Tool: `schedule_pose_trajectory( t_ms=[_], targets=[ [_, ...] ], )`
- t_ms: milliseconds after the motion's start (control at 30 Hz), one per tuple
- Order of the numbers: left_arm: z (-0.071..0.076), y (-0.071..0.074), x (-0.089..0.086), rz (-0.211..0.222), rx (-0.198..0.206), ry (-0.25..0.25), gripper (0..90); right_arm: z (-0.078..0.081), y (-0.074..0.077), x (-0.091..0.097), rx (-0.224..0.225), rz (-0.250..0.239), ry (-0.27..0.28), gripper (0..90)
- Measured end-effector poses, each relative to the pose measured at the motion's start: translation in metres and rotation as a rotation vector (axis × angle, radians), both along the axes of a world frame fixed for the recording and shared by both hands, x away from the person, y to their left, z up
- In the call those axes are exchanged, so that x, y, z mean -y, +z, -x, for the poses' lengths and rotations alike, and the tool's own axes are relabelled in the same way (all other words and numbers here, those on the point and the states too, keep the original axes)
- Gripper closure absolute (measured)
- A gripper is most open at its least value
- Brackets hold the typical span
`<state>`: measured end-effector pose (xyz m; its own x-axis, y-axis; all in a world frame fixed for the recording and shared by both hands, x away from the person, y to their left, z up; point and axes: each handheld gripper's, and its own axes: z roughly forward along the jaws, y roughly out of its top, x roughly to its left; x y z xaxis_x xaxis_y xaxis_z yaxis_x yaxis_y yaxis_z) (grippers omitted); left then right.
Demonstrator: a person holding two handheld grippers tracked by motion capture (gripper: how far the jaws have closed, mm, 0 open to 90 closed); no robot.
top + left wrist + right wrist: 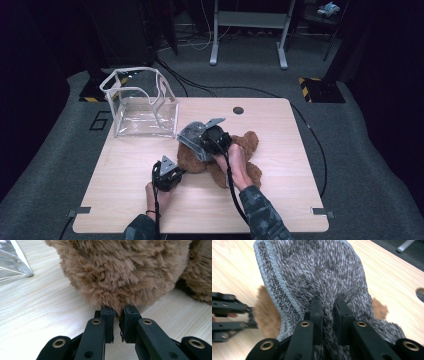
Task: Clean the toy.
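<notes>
A brown plush teddy bear [245,150] lies on the wooden table [280,200], its fur [117,270] close up in the left gripper view. My left gripper [181,171] is shut on a tuft of the bear's fur [119,310] at its near left side. A grey knitted hat [192,137] sits over the bear's head. My right gripper [202,139] is shut on a fold of that hat [317,272], its jaws pinching the knit [329,312]. The left gripper [229,315] is at the left edge of the right gripper view.
A clear plastic bag with white trim [142,102] stands open at the table's far left corner; its edge [15,262] lies close to the bear. A round cable hole [238,110] is near the far edge. Cables and a desk frame [250,30] lie on the floor beyond.
</notes>
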<state>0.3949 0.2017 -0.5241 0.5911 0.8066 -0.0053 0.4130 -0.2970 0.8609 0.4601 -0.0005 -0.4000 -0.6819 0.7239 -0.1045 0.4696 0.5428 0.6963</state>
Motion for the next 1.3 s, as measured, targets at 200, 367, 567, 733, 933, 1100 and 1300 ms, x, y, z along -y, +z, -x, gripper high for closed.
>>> schedule_pose_trajectory(
  t_ms=[200,367,567,733,933,1100,1300],
  targets=[
    [0.0,0.0,0.0,0.0,0.002,0.0,81.9,0.0,-0.005,0.023,-0.01,0.021,-0.042,79.0],
    [0.0,0.0,0.0,0.0,0.002,0.0,81.8,0.004,-0.002,0.04,0.001,0.029,-0.074,78.8],
    [0.0,0.0,0.0,0.001,0.002,0.001,81.8,0.005,0.002,0.051,0.01,0.024,-0.098,78.8],
    [0.0,0.0,0.0,-0.002,0.002,0.001,81.8,0.007,0.007,0.039,0.02,0.006,-0.08,78.7],
    [0.0,-0.001,0.001,0.004,0.009,0.009,81.8,0.01,0.009,0.025,0.029,0.004,-0.039,78.7],
    [0.0,0.0,0.001,0.002,0.001,0.004,81.8,0.01,0.015,0.01,0.048,-0.014,0.007,78.7],
    [0.0,0.0,0.001,-0.007,0.005,0.003,81.8,0.003,0.0,0.001,0.017,0.024,0.001,78.6]
  ],
)
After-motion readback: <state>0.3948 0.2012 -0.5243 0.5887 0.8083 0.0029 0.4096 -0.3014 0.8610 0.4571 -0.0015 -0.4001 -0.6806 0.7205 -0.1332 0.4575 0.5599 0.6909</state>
